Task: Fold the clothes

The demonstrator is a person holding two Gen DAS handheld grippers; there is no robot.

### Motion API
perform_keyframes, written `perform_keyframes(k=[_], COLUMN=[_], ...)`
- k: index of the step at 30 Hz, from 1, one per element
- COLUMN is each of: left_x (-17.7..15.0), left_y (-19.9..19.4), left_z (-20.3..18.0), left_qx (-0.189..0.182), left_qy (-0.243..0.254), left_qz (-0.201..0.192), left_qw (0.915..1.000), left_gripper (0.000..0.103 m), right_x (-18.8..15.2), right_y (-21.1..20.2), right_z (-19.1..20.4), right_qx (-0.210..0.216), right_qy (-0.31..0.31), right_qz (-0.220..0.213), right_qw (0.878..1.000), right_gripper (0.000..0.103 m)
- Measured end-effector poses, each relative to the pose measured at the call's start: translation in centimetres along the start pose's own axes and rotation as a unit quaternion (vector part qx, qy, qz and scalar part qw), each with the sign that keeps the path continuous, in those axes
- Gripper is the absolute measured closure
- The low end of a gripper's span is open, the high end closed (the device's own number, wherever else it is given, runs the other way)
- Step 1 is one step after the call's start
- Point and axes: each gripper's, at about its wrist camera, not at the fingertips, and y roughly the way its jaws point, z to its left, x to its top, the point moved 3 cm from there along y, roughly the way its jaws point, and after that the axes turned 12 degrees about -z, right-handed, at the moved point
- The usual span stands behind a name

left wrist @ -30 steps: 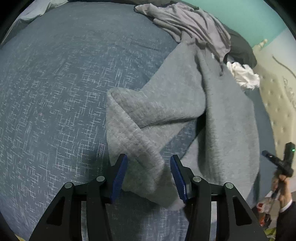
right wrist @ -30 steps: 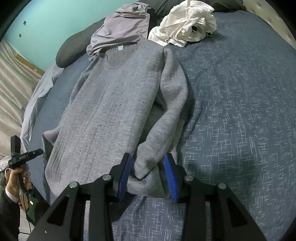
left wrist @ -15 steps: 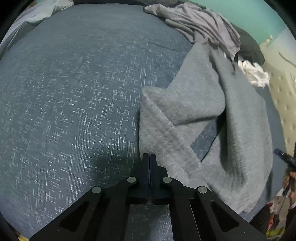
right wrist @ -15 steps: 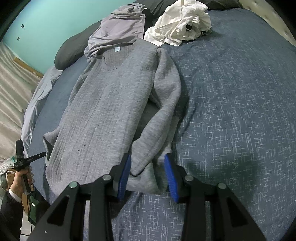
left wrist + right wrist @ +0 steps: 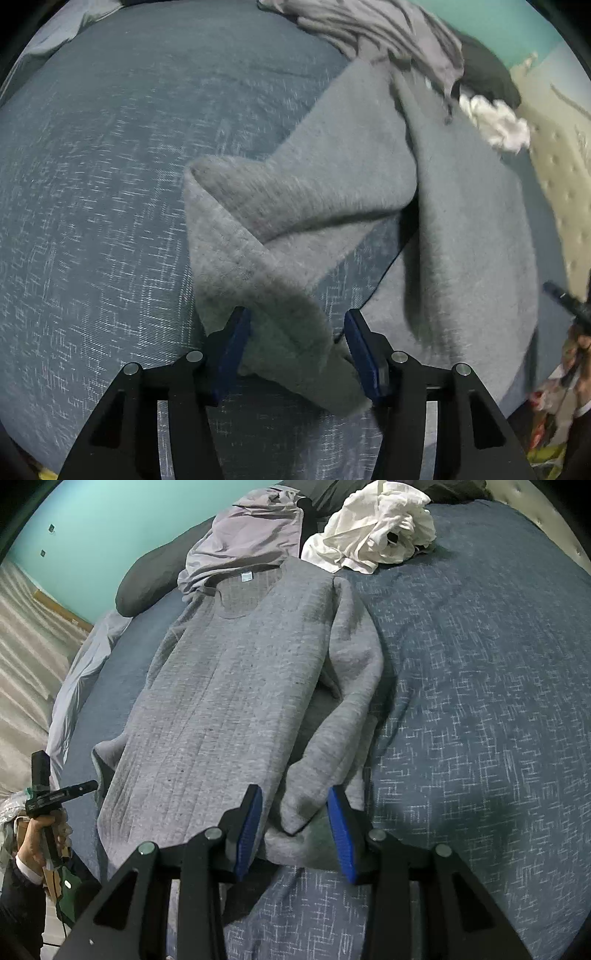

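Observation:
A grey knit sweater (image 5: 229, 701) lies face up on the blue bed cover (image 5: 480, 701), collar toward the far end. In the left wrist view its sleeve (image 5: 266, 280) is folded back on itself in a V. The cuff end lies between the blue pads of my left gripper (image 5: 297, 349), whose jaws are opening and not squeezing the cloth. In the right wrist view the other sleeve (image 5: 354, 664) runs down beside the body. Its cuff and the hem corner sit between the pads of my right gripper (image 5: 295, 830), which stands partly open with a gap at the right pad.
A lilac garment (image 5: 251, 535) and a crumpled white one (image 5: 376, 528) lie past the collar, against a dark pillow (image 5: 155, 579). A padded headboard (image 5: 554, 177) borders the bed. A hand (image 5: 37, 834) shows at the bed's left edge.
Half a second ago the left gripper was shut and empty beside the sleeve. Now its jaws stand apart around the cuff end. The right wrist view has hardly changed.

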Motion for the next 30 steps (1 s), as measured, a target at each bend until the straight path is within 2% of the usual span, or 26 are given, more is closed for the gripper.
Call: perform_keyframes(k=[2,4,5,10,15,22,27,30], left_x=[-0.1,-0.3,-0.4,-0.7,-0.2,0.0,-1.9,-2.8], left_y=[0.7,1.2,1.4,1.0,-1.2,-5.1,-5.4,-5.3], left_z=[0.0,0.4,0.6,1.5,3.5,8.8,11.4,12.4], left_qx=[0.009,0.018,0.021,0.018,0.021,0.038,0.011,-0.021], left_qy=[0.004,0.004,0.007,0.017,0.010,-0.017,-0.049,-0.076], left_qz=[0.005,0.006,0.007,0.008,-0.013,-0.039,-0.022,-0.020], left_qw=[0.9999,0.9998,0.9997,0.9997,0.9996,0.9984,0.9985,0.9966], left_gripper=[0.046,0.060,0.063,0.095,0.096,0.096,0.096,0.091], right_x=[0.1,0.3,0.3,0.3,0.3,0.3,0.3,0.3], right_y=[-0.2,-0.4,-0.5,-0.6,-0.5,-0.3,0.0,0.2], right_z=[-0.2,-0.4,-0.6,-1.0,-1.2,-0.8,-0.3,0.0], right_qx=[-0.001,-0.002,-0.002,-0.005,-0.005,-0.002,0.000,0.000], right_qy=[0.001,0.005,0.007,0.009,0.013,0.009,0.007,0.005], right_qz=[-0.002,-0.005,-0.006,-0.006,-0.005,-0.004,-0.002,0.000], right_qw=[1.000,1.000,1.000,1.000,1.000,1.000,1.000,1.000], right_gripper=[0.065,0.065,0.065,0.065,0.065,0.065,0.065,0.065])
